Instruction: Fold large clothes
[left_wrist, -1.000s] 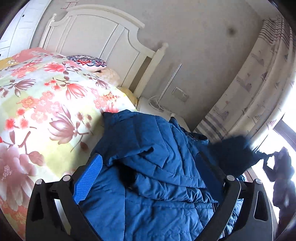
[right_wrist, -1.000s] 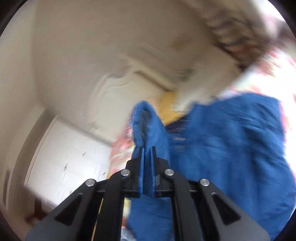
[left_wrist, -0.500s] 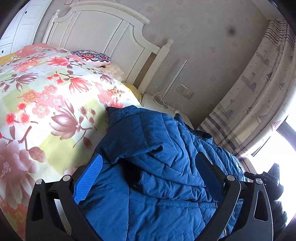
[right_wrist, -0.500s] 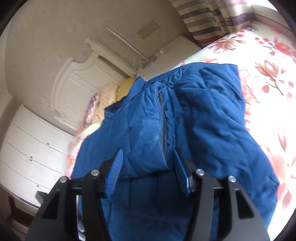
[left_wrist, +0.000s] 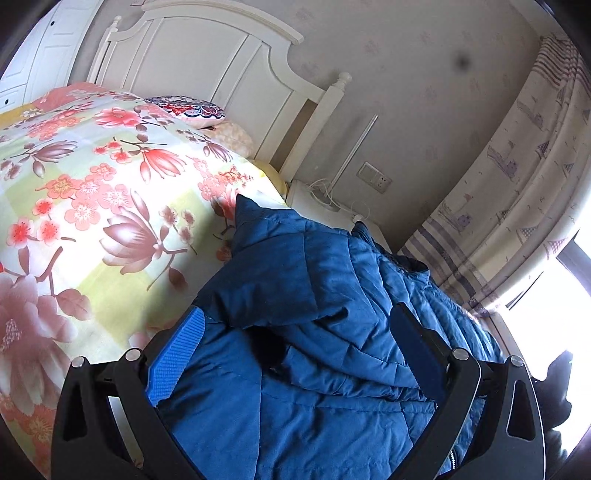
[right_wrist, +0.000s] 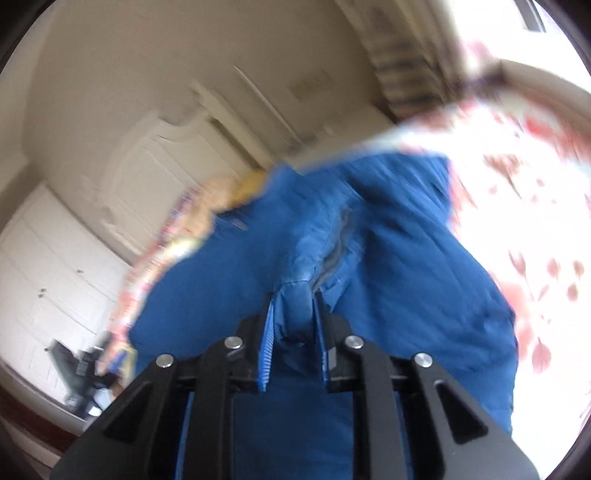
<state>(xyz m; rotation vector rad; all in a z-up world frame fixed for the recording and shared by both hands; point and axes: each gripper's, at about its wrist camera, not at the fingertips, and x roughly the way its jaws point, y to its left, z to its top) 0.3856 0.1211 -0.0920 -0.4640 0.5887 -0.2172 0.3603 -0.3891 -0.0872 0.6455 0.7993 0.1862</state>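
A blue quilted jacket (left_wrist: 314, 266) lies crumpled on the floral bedspread (left_wrist: 92, 184), near the side of the bed by the nightstand. My left gripper (left_wrist: 297, 312) stands wide open just above it, with the padded fabric between and under its fingers, untouched by the pads. In the blurred right wrist view the jacket (right_wrist: 406, 258) fills the middle. My right gripper (right_wrist: 294, 295) is closing its jaws on a raised fold beside the zipper, and the fold fills the narrow gap between the blue pads.
A white headboard (left_wrist: 207, 55) and patterned pillows (left_wrist: 184, 109) are at the far end of the bed. A white nightstand (left_wrist: 317, 206) with cables stands next to it, and a curtain (left_wrist: 517, 184) hangs at the right. White cupboards (right_wrist: 44, 258) line the far wall.
The right gripper let go of the jacket piece it held up, opened over the jacket, then dropped and narrowed on a fold by the zipper. The left gripper stayed put.
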